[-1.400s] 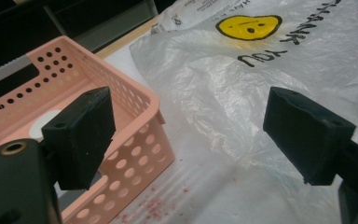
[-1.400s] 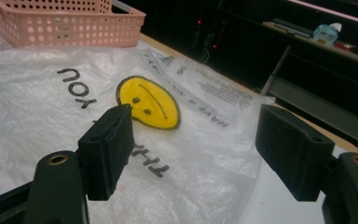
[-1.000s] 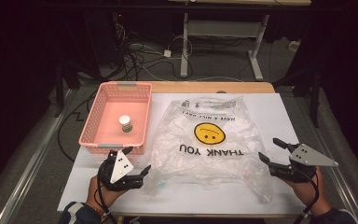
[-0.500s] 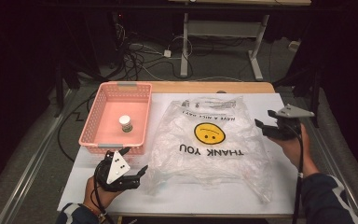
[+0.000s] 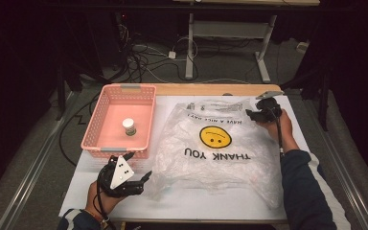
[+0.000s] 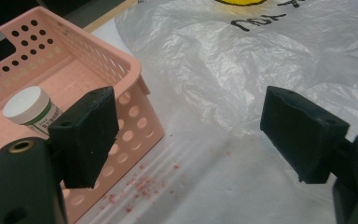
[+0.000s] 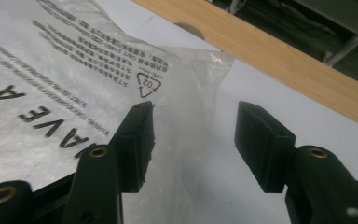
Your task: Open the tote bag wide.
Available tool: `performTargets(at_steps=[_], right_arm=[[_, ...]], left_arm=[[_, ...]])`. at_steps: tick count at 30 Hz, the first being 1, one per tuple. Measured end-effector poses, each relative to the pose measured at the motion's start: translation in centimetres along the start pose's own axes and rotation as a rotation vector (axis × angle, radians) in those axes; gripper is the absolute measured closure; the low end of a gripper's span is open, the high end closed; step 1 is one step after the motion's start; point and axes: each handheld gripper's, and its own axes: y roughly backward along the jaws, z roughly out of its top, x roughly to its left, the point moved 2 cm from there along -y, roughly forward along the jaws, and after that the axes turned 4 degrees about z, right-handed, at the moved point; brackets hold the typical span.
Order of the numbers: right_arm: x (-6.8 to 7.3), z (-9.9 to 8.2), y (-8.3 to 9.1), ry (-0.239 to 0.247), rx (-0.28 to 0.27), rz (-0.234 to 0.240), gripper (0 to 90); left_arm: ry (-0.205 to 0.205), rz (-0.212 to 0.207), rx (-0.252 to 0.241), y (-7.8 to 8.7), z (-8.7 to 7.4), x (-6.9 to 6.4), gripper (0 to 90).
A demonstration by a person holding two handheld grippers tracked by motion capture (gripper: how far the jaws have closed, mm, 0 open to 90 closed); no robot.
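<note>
Between the right claw's jaws: the far corner of the bag [image 7: 186, 84], its crinkled edge just inside the left jaw, pads not yet pressing on it.
Right claw [image 5: 260, 113]: half spread, jaws have just been closing; the film lies between them but is not pinched, so it holds nothing.
Left claw [image 5: 135, 178]: spread wide and empty, resting low just short of the bag's near corner, with the basket [image 6: 135, 74] beside its left jaw.
Bag: thin clear plastic with a smiley and "THANK YOU" print, lying flat and wrinkled on the white table [image 5: 230, 203], spanning from one claw to the other.
Weight: judged very light; it will lift with almost no effort and may flutter or drift.
Stiffness: soft and limp; it will sag and fold wherever it is not held.
Surface: slick film; a shallow pinch is likely to slip out.
Fragility: tears if snagged or yanked, otherwise forgiving.
Where to grip: the doubled edge at the corner ahead of the right claw, taken deep between the pads; the near corner ahead of the left claw for a second hold.
Risk: catching only one layer, or pressing the film to the table instead of gathering it.
Bottle [image 6: 30, 109]: small, white-capped, upright in the basket, left of the left claw.
</note>
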Motion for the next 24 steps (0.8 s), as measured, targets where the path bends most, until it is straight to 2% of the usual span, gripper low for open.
performTargets(at_steps=[3,4,5,6,9,10,17,20,24], right_arm=[[0.0,0.2,-1.0,-0.003,0.04,-0.007,63.8],[0.0,0.2,-1.0,-0.003,0.04,-0.007,63.8],[0.0,0.2,-1.1,-0.011,0.044,0.004,76.9],[0.0,0.2,-1.1,-0.019,0.047,0.003,80.1],[0.0,0.1,-1.0,-0.001,0.061,0.002,89.0],[-0.2,0.1,-0.9,-0.005,0.064,-0.008,89.9],[-1.4,-0.4,0.4,-0.055,0.053,-0.048,90.0],[-2.3,-1.1,1.1,-0.07,0.06,-0.076,90.0],[-3.8,-2.4,2.0,-0.119,0.071,-0.099,90.0]], left_arm=[[0.003,-0.003,0.001,0.0,-0.1,0.0,18.6],[0.003,-0.001,0.005,0.0,-0.1,0.0,18.6],[-0.001,0.001,0.012,0.0,-0.2,0.0,19.2],[-0.001,0.001,0.012,0.0,-0.2,0.0,19.2],[-0.01,-0.001,0.01,0.1,-0.1,-0.2,19.2],[-0.02,0.002,0.01,0.1,0.0,-0.3,19.2],[-0.024,0.002,0.017,0.0,0.0,-0.5,19.5],[-0.031,0.004,0.016,0.0,0.1,-0.6,19.5],[-0.033,0.003,0.016,0.0,0.1,-0.6,19.5]])
